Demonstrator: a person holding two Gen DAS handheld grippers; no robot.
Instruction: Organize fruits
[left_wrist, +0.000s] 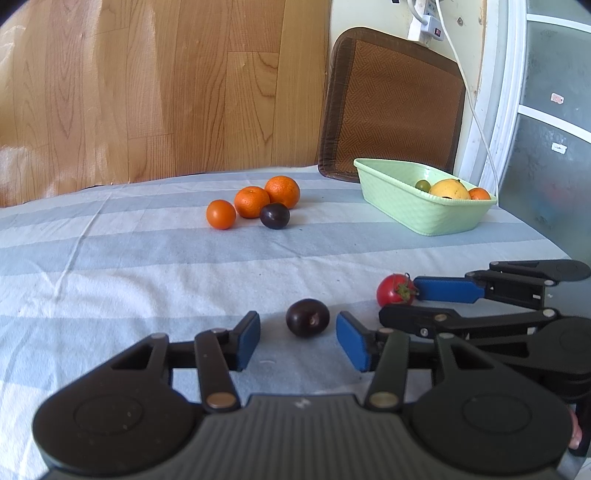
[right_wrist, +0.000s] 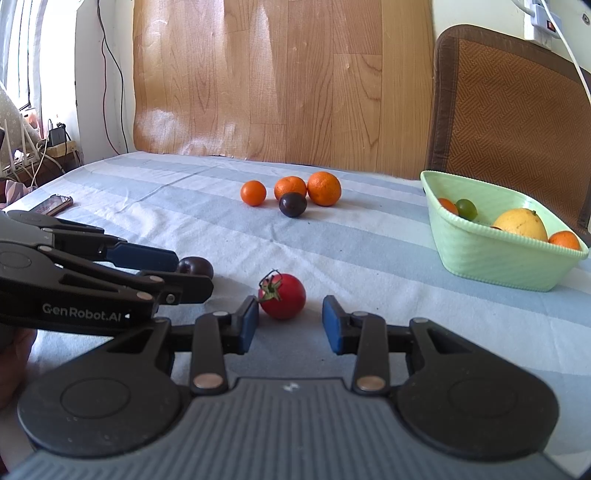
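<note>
My left gripper is open, its blue pads on either side of a dark plum on the striped cloth, not touching it. My right gripper is open around a red tomato; its left pad touches or nearly touches the tomato. The tomato and right gripper also show in the left wrist view. The left gripper partly hides the plum in the right wrist view. A green basket at the right holds a yellow fruit, oranges and a green fruit.
Three oranges and a second dark plum lie grouped at the far middle of the cloth. A phone lies at the left edge. A chair with a woven back stands behind the basket. A wooden wall panel lies beyond.
</note>
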